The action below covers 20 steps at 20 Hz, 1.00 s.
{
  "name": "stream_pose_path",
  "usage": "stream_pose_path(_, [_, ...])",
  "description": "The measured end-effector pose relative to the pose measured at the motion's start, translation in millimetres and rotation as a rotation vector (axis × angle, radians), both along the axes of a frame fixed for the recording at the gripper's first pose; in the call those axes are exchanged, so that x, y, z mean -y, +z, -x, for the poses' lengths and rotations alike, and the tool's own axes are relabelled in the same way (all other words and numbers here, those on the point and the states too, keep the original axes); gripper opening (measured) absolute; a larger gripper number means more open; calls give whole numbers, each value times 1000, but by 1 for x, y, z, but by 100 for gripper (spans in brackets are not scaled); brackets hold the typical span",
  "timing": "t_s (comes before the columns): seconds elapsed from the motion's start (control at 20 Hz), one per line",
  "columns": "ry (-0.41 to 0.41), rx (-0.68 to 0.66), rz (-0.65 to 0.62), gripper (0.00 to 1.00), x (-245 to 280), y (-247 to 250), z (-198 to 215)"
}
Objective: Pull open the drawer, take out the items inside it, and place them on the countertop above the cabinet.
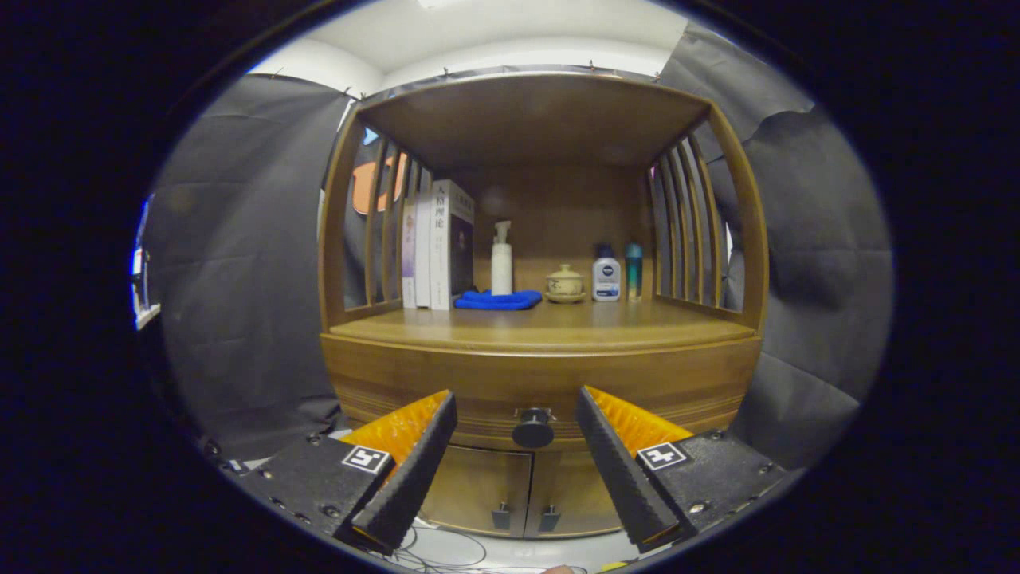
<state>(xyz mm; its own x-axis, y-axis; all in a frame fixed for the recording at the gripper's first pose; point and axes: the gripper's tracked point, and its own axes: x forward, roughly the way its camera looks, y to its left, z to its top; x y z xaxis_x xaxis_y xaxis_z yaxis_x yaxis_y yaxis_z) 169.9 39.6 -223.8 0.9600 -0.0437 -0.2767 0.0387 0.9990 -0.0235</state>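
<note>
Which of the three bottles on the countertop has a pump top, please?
The white bottle behind the blue cloth; the two right of the lidded cup have plain caps.

The drawer (534,391) is shut — its contents are hidden; its front is partly covered by the parted tongs (516,414).

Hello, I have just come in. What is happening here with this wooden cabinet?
A person holds a gripper in front of a wooden cabinet. Its fingers are open and hold nothing; the drawer knob sits between them, just ahead. The drawer is shut. On the countertop stand books, a blue cloth, a pump bottle, a small lidded cup and two bottles.
</note>
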Motion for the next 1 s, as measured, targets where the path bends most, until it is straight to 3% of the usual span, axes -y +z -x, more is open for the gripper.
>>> stream_pose_path(0.2, [-55,-52,-33,90,11,-32,-24])
stream_pose_path(0.3, [-71,-70,-29,81,16,-47,-36])
stream_pose_path(0.6, [-93,-97,-68,63,19,-59,-52])
stream_pose_path(1.0, [-101,-102,-15,41,20,-62,-53])
